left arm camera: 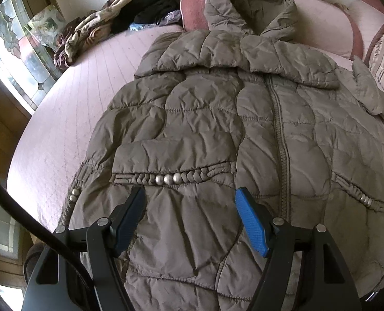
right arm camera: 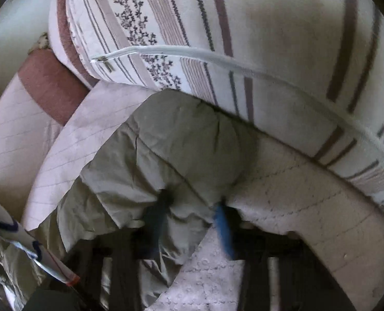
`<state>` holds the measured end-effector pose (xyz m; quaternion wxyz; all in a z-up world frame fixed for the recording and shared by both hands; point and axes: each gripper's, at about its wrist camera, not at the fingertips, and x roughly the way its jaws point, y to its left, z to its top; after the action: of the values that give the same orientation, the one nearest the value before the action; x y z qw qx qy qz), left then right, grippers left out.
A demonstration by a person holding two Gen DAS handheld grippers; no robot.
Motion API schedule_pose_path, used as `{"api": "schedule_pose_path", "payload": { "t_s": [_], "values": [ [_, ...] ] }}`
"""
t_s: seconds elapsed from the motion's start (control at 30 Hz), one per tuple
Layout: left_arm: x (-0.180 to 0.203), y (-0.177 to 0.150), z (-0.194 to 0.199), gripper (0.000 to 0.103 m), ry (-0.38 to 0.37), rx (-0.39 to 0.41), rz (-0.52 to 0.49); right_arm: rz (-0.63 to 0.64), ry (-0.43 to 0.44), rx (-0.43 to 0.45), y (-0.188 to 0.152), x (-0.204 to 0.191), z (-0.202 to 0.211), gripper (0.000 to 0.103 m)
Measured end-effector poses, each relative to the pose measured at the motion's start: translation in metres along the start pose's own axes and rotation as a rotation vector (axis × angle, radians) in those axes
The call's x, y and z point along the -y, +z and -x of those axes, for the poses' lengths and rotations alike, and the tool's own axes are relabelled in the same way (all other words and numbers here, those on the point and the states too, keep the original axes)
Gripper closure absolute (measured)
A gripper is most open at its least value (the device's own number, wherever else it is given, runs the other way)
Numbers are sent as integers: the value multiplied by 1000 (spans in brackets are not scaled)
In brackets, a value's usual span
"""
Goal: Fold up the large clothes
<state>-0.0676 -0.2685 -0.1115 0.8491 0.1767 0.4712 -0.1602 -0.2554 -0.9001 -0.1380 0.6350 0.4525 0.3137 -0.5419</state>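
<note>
left wrist view: above my open claw, looking along the jacket (left arm camera: 217,119). right wrist view: close on its sleeve (right arm camera: 166,150), facing the pillow (right arm camera: 269,39).

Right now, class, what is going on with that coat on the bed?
A person with a claw in each hand is starting to fold a grey-brown puffer coat that lies zipped, front up, on a pink quilted bed. The left claw hovers open over the coat's lower front, gripping nothing. The right claw has pinched a sleeve end beside a striped pillow. No fold is made yet.
</note>
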Motion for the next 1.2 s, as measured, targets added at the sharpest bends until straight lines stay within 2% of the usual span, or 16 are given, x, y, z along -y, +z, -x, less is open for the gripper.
{"api": "schedule_pose_path", "payload": {
  "t_s": [0.1,0.27,0.33,0.47,0.53,0.7,0.9,1.03,1.2],
  "values": [
    [-1,-1,3,32,-1,11,-5,18,13,0,8,-3,16,91],
    [-10,-5,15,32,-27,40,17,104,70,83,5,-25,77,93],
    [-15,-7,22,32,-41,52,27,165,126,120,-3,-42,112,93],
    [-25,-13,33,32,-57,74,45,279,234,156,-29,-75,165,93],
    [-32,-15,38,32,-62,82,56,357,302,157,-55,-96,192,93],
    [-49,-19,47,32,-67,98,89,492,407,118,-116,-142,221,94],
    [-70,-19,52,32,-55,117,133,634,480,2,-201,-180,213,94],
    [-82,-12,51,32,-64,121,165,719,475,-99,-261,-193,181,94],
    [-89,8,49,32,-103,126,182,797,443,-189,-312,-206,138,94]
  ]
}}
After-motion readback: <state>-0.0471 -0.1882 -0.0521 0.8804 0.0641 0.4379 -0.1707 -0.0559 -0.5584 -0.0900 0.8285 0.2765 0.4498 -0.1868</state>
